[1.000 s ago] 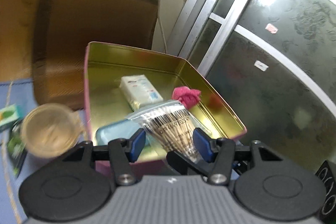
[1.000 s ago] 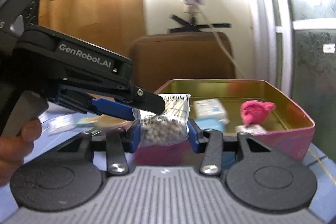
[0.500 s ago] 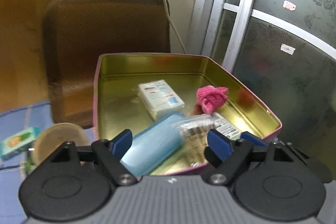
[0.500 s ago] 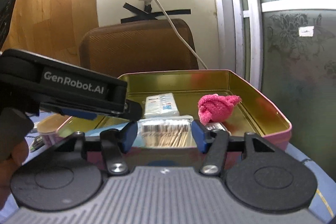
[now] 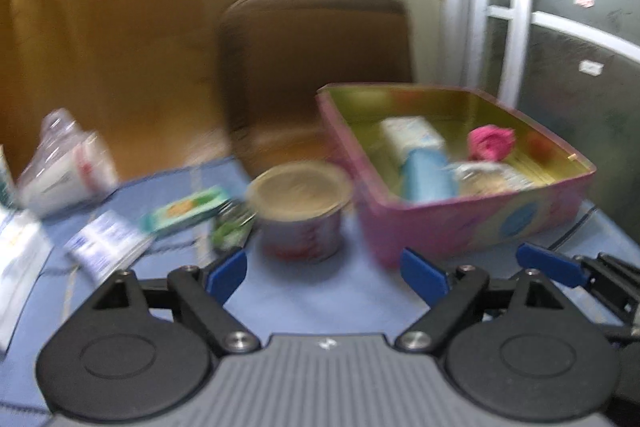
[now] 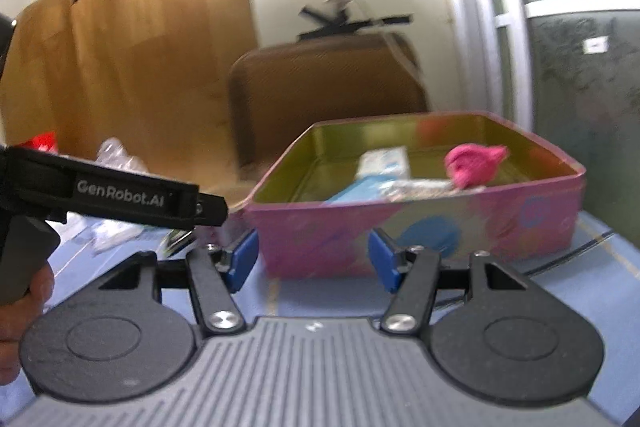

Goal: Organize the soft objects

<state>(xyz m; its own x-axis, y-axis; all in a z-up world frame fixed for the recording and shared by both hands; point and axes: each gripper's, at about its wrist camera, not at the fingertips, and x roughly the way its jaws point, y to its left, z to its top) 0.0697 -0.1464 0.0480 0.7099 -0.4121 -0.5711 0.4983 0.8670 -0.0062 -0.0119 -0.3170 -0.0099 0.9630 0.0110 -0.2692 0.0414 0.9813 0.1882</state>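
Now both tongs standing spread, empty: left tongs, right tongs, jaws just been opening. Swab bag lying inside tin. Next: reaching leftward for packets on counter, approaching low, avoiding cup.

One tin, holding four things: one pink cloth, one white pack, one blue pack, one clear bag. One cup stands outside.

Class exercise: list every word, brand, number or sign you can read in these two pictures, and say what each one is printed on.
"GenRobot.AI": white letters on the black body of the left gripper, seen from the right wrist.
Too blurred to read: print on the white packets, green packet, cup, the packs in the pink tin, stickers on the glass door.
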